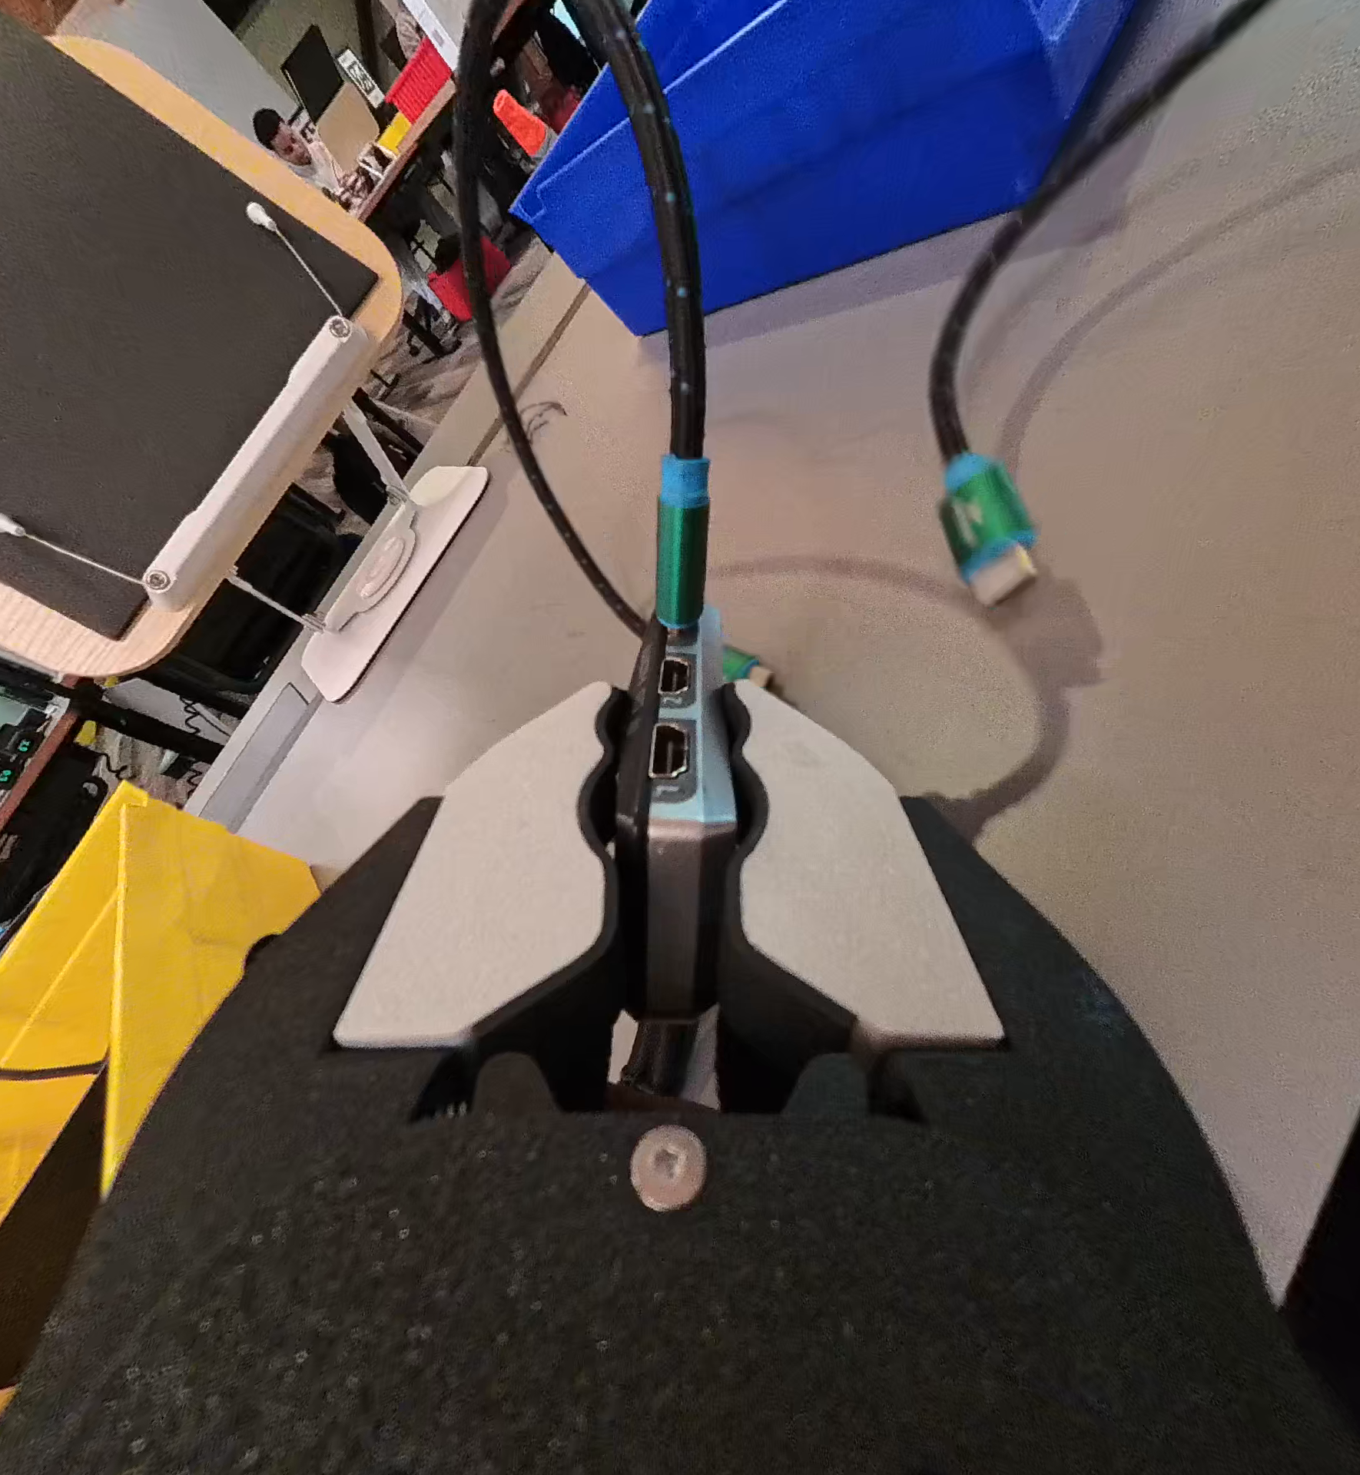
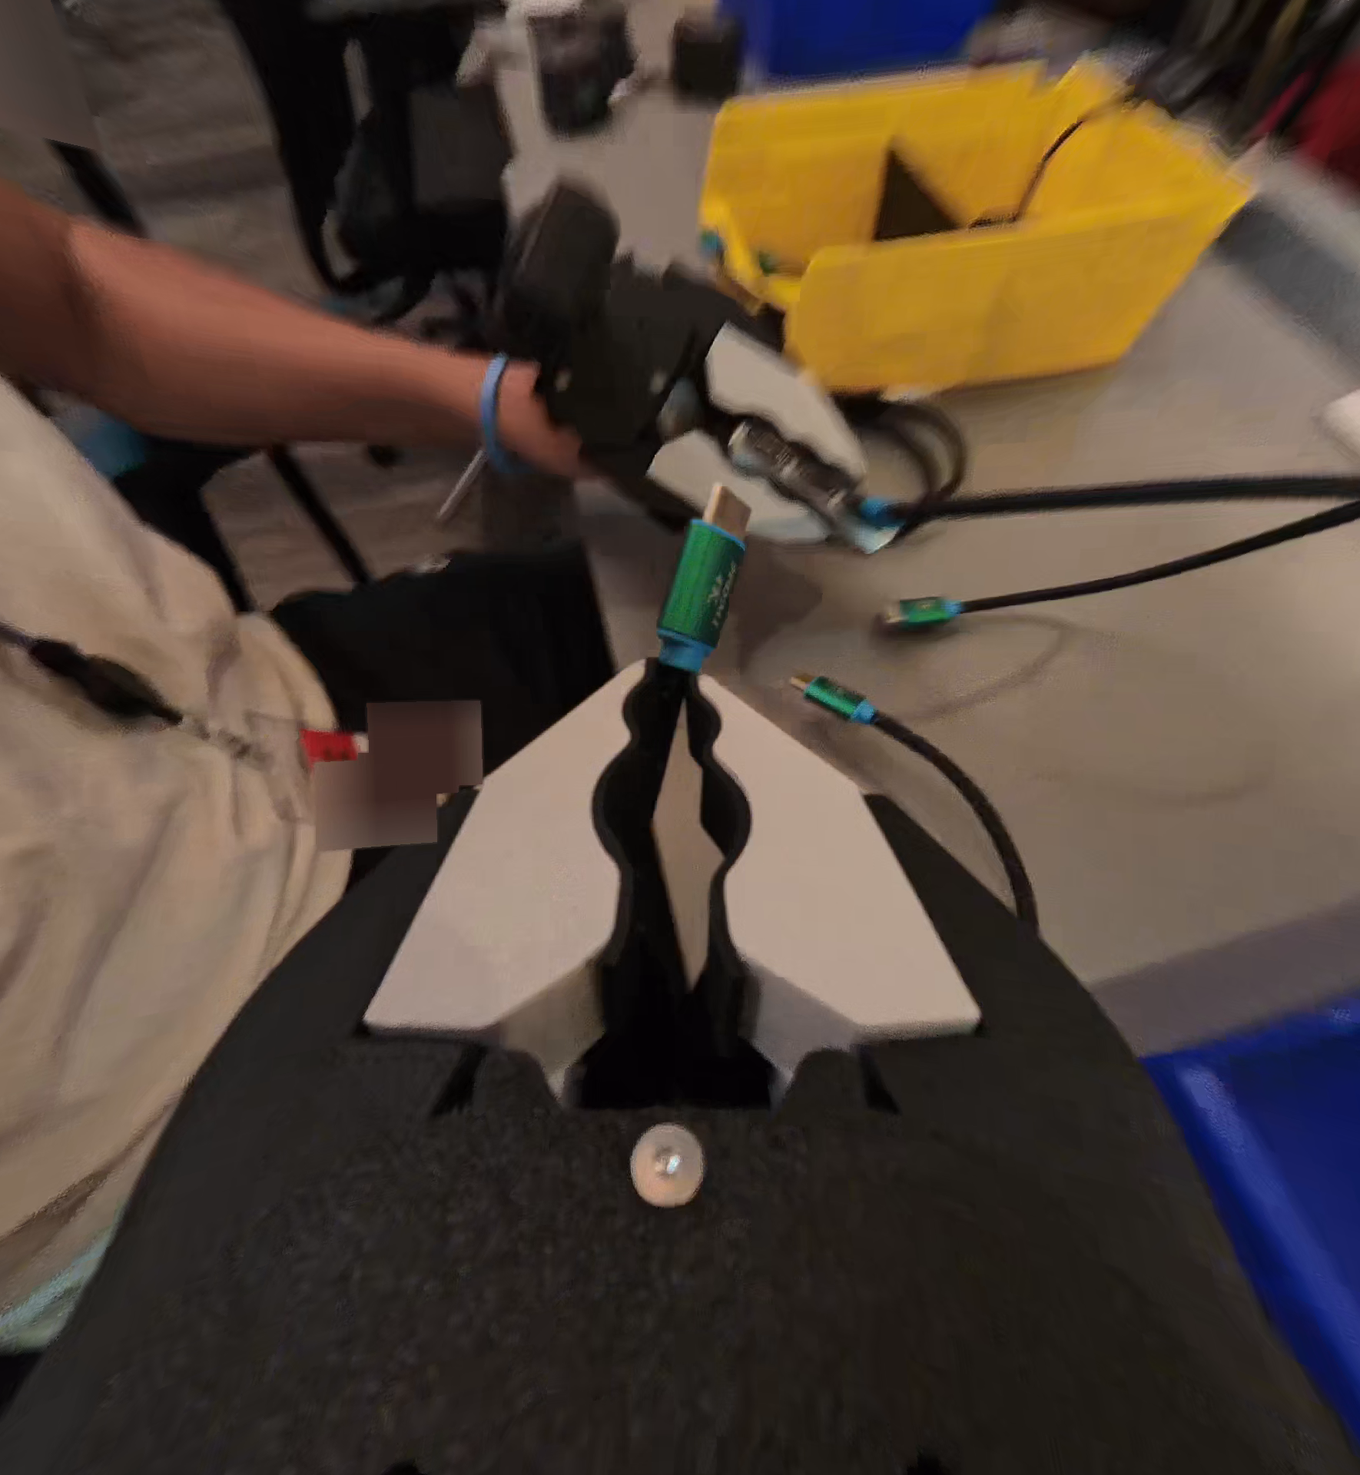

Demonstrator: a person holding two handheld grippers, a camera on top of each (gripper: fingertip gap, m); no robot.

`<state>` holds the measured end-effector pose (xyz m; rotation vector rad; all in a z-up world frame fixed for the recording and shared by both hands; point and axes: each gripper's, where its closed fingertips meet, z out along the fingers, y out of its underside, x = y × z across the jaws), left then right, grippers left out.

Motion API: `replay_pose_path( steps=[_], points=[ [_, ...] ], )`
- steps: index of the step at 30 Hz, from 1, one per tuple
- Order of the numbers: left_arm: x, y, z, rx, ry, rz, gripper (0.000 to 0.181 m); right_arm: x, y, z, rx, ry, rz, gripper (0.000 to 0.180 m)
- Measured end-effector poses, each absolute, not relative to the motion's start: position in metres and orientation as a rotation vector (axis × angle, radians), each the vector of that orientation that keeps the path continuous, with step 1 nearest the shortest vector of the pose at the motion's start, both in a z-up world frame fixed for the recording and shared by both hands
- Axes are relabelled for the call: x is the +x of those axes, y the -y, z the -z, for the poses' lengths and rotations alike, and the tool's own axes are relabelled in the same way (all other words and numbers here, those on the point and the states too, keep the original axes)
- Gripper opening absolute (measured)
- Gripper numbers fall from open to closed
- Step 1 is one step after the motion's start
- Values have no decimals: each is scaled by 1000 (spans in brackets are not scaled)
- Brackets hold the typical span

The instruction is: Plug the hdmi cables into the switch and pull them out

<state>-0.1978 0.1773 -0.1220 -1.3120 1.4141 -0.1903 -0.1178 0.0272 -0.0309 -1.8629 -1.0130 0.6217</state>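
The left gripper (image 1: 673,718) has its grey fingers (image 1: 501,862) clamped on the flat grey metal HDMI switch (image 1: 685,806), which stands on edge between them above the pale grey tabletop (image 1: 1140,718). One black braided cable with a green plug (image 1: 681,551) sits in the switch's far port, and two nearer ports face up, unfilled. The right gripper (image 2: 673,678) has its fingers (image 2: 812,870) pressed together on a second black braided cable just behind its green plug (image 2: 701,587), whose metal tip points toward the switch (image 2: 800,471) without touching it. Two more green-plugged cables (image 2: 920,613) lie loose on the tabletop, near a yellow plastic bin (image 2: 980,319) and a blue plastic bin (image 1: 820,160).
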Motion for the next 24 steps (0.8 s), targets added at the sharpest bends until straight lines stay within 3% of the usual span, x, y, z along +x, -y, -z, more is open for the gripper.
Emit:
replay_pose_path(
  steps=[5, 15, 24],
  points=[
    [-196, -176, 117, -1297, -1407, 227, 22, -102, -36, 25, -1891, 985, -495, 5],
    [-185, -148, 115, -1030, -1541, 21, 23, -153, -65, 96, -2276, 1391, -235, 6],
    [-194, -156, 127, -1101, -1548, -1, 23, -153, -66, 171, -2383, 1430, -166, 8]
  ],
)
